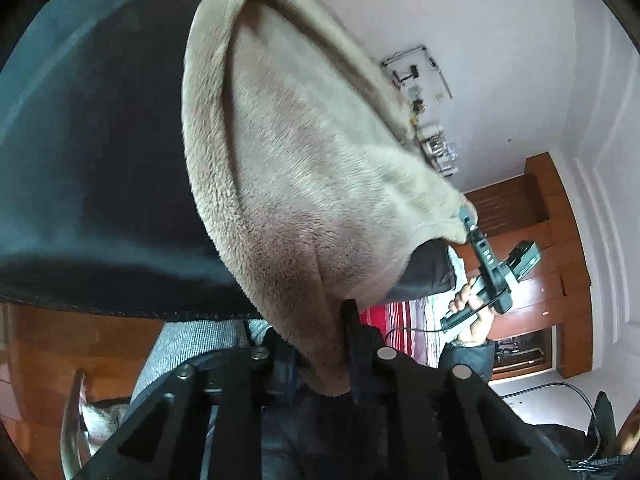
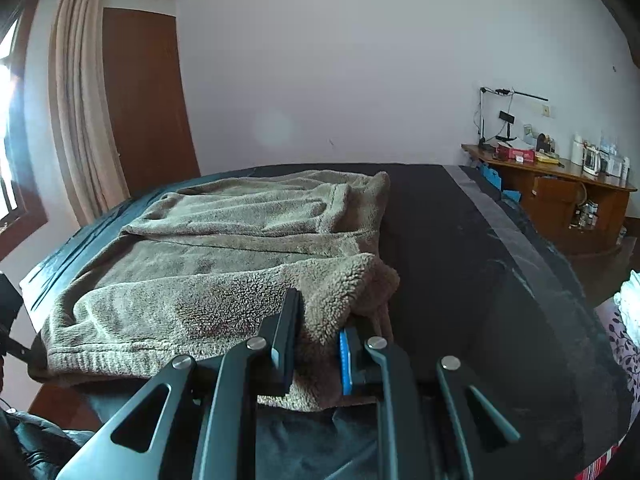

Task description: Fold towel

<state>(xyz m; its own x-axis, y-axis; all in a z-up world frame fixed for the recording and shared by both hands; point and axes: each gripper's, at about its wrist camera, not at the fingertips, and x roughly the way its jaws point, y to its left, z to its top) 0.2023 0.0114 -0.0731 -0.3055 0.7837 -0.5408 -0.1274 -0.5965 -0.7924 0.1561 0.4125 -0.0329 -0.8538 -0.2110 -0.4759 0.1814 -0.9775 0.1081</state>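
Left wrist view: the picture is rolled over, so the room stands sideways and the dark table top [image 1: 92,168] fills the left side like a wall. Much of it is soft with blur. One beige fleece towel [image 1: 304,184] hangs across the middle, and its upper end runs out of the frame at the top. The left gripper [image 1: 320,360] sits at the bottom edge; only its right finger [image 1: 352,332] shows clearly, while the towel's lower corner covers the left one. That corner passes down between the fingers, which are clenched on it. Farther off, the towel's other corner ends at the tip of the right gripper [image 1: 466,216], seen edge-on, so its fingers cannot be told apart here. One hand [image 1: 474,312] holds its handle; the sleeve below is cut off by the near gripper's frame. A wooden headboard [image 1: 536,240] and a strip of red striped bedding [image 1: 400,320] lie behind.

Right wrist view: this picture is level and sharp. The same single towel [image 2: 224,264] lies rumpled and partly doubled over on the dark table top [image 2: 460,264], its left edge reaching the table's edge. The right gripper [image 2: 320,340] shows both fingers, one with a blue pad [image 2: 345,360]. The towel's near right corner is bunched between them and gripped tight, spilling over the table's front edge below. At far left something black is cut off and cannot be identified. One curtain [image 2: 80,100], one brown door [image 2: 148,100] and one cluttered wooden sideboard [image 2: 560,196] stand behind.
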